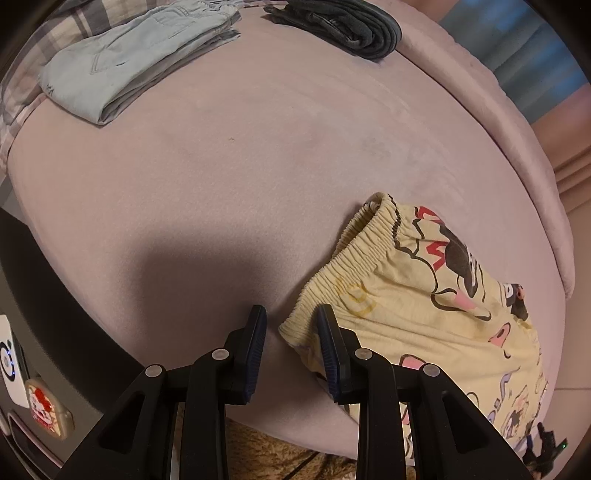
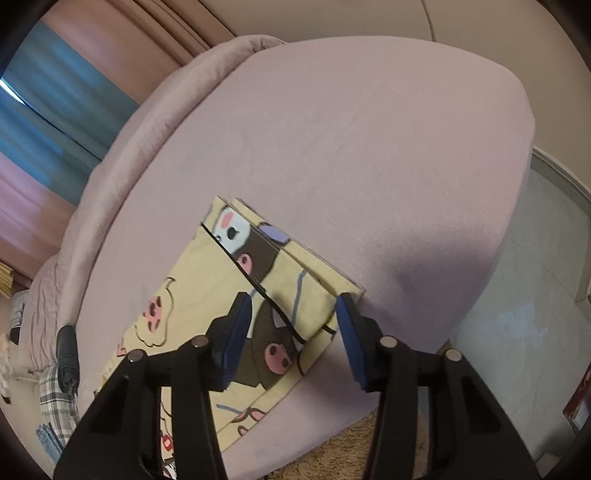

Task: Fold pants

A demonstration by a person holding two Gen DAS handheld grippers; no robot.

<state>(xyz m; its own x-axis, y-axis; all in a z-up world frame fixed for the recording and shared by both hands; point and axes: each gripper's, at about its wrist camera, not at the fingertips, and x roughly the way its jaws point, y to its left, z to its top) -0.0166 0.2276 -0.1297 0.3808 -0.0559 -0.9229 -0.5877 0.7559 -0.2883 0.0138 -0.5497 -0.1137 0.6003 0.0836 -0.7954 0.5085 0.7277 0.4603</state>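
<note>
Yellow cartoon-print pants (image 1: pixel 424 306) lie flat on a pink bed (image 1: pixel 240 177). Their elastic waistband (image 1: pixel 354 254) is in the left wrist view; the leg cuffs (image 2: pixel 295 258) are in the right wrist view. My left gripper (image 1: pixel 291 317) is open and empty, its jaws standing on either side of the near waistband corner. My right gripper (image 2: pixel 291 306) is open and empty, its jaws spread over the near cuff corner of the pants (image 2: pixel 207 295).
Folded light blue pants (image 1: pixel 129 62) and a folded dark garment (image 1: pixel 343 26) lie at the bed's far side. A plaid cloth (image 1: pixel 22 81) hangs at the far left edge. A beige rug (image 2: pixel 332 454) and floor lie below the bed's near edge.
</note>
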